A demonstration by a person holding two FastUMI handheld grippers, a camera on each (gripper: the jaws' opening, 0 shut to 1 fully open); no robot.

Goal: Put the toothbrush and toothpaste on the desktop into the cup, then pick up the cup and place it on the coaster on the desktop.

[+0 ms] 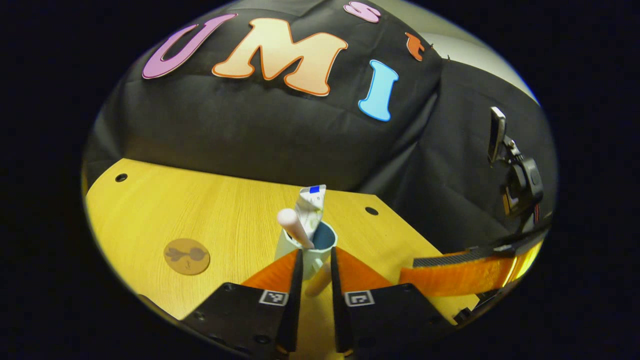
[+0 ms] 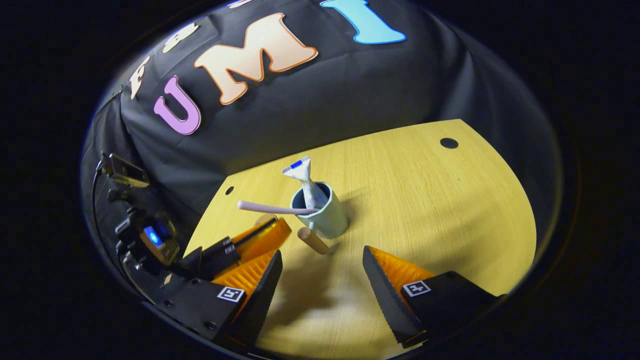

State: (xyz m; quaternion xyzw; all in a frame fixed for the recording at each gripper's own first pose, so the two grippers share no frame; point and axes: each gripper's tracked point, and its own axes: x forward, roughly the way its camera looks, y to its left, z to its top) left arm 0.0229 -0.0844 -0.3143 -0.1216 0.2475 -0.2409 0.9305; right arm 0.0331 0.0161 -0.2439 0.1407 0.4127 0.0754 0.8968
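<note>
Inside cup: toothbrush, toothpaste.

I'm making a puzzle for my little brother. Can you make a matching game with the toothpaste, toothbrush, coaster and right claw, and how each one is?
1 toothpaste
2 toothbrush
3 coaster
4 right claw

A bare, flat on the table
B wide open
C pink, leaning over the rim of the cup
D white tube, standing in the cup

Pairs: 1-D, 2-C, 3-A, 4-B
</note>
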